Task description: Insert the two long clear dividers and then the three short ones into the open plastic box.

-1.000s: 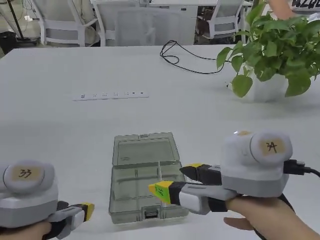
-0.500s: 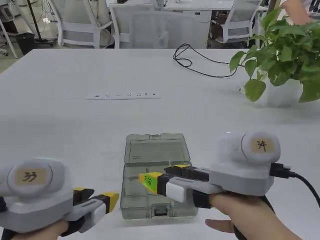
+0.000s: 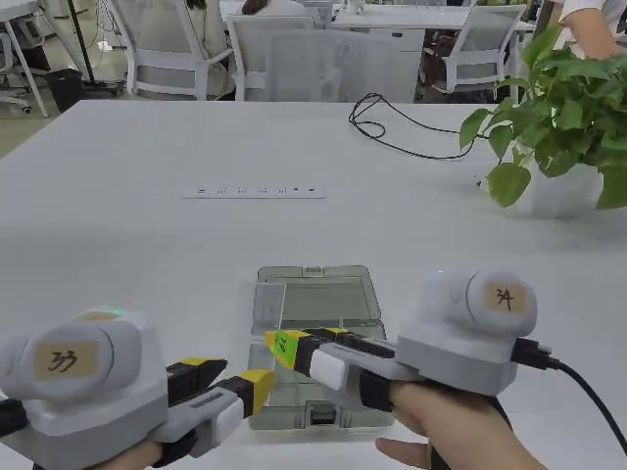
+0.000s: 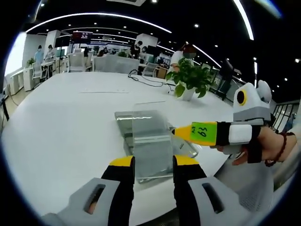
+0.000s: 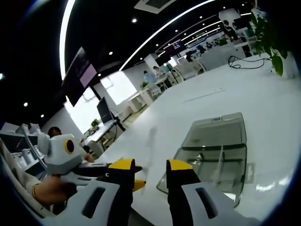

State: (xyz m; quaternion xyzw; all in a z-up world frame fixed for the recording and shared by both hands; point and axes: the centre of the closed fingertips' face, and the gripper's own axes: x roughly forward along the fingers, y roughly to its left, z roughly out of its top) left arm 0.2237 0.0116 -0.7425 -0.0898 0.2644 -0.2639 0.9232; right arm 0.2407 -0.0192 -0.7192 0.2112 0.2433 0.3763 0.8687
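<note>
The open clear plastic box (image 3: 333, 299) lies near the table's front edge, lid flat behind the base; it also appears as the box (image 5: 221, 141) and the box (image 4: 123, 123). At least one clear divider (image 5: 220, 162) stands in its base. My left gripper (image 4: 150, 162) is shut on a clear divider (image 4: 150, 141), which it holds upright. In the head view this gripper (image 3: 235, 377) sits at the box's front left corner, with the divider (image 3: 269, 308) by the left wall. My right gripper (image 3: 294, 340) hovers over the base, jaws apart, and nothing sits in the right gripper (image 5: 146, 165).
A potted plant (image 3: 568, 108) stands at the right side of the table. A black cable (image 3: 392, 127) loops at the back. A white power strip (image 3: 253, 193) lies mid-table. Chairs (image 3: 284, 59) line the far edge.
My left gripper has moved right and forward to the box's front left corner, with the clear divider upright. My right gripper has shifted left over the box. The head camera has also moved.
</note>
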